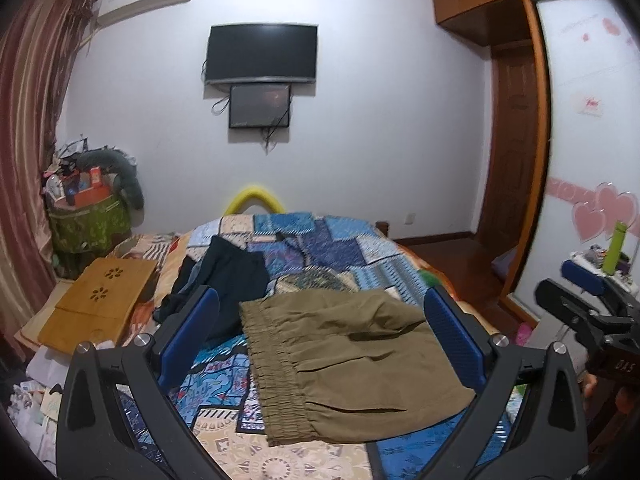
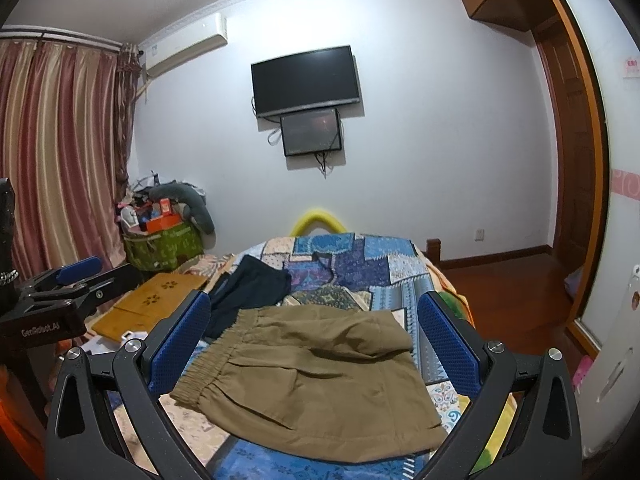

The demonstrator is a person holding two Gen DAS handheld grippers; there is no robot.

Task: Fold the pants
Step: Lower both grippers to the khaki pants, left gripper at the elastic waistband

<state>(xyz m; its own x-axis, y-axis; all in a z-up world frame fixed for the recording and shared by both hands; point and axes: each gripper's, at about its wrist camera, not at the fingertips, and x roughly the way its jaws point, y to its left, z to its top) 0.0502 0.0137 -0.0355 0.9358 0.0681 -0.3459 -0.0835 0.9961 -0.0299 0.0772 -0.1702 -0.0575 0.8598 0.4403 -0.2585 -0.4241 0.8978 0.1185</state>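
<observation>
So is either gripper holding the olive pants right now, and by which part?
Neither. The left gripper and right gripper are both open above the folded olive pants on the bed.

Folded olive pants (image 1: 352, 364) lie on the patchwork bedspread (image 1: 320, 248), framed by the left claw's (image 1: 322, 334) spread blue fingers (image 1: 188, 336).

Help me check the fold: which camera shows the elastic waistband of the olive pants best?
The left wrist view: the waistband runs nearly its full gathered length down the folded olive pants, unobstructed between the open fingers. In the right wrist view the waistband is foreshortened, its near end beside the finger.
</observation>
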